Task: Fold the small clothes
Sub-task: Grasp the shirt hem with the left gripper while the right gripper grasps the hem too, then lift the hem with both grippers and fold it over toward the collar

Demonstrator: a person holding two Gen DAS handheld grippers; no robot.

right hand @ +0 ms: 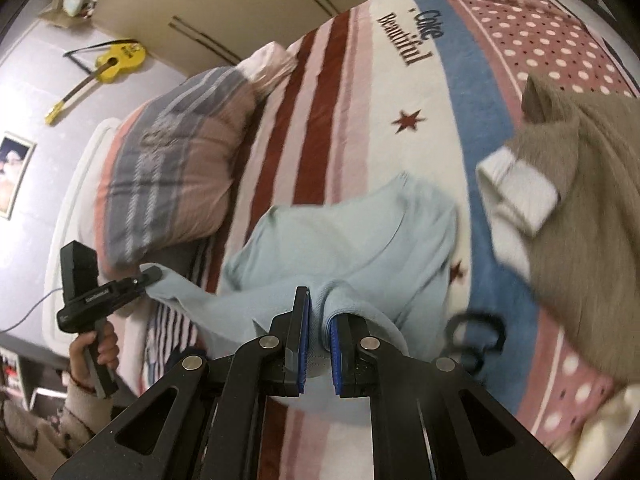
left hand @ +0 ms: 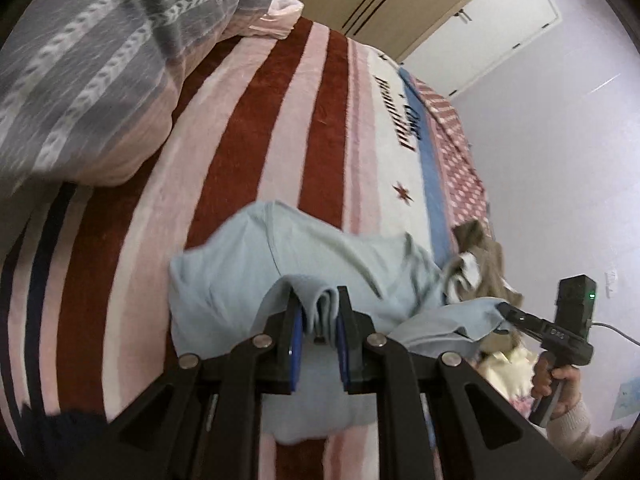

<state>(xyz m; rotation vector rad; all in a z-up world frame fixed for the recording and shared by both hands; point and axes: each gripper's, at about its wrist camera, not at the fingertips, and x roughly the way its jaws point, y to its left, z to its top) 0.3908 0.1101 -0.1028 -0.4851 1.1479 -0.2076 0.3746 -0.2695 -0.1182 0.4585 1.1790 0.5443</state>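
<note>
Left wrist view: left gripper (left hand: 318,312) and right gripper (right hand: 318,314) each pinch a bunched edge of the pale blue shirt (left hand: 256,264), which hangs between them over the striped blanket (left hand: 248,120); best keep both pinches level and taut, lowering it flat, away from the brown garment (right hand: 580,200)

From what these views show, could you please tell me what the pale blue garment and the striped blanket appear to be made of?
Pale blue garment: likely thin, matte cotton knit; it drapes softly and has stitched seams. Striped blanket: probably plush fleece; its surface looks fuzzy.
</note>
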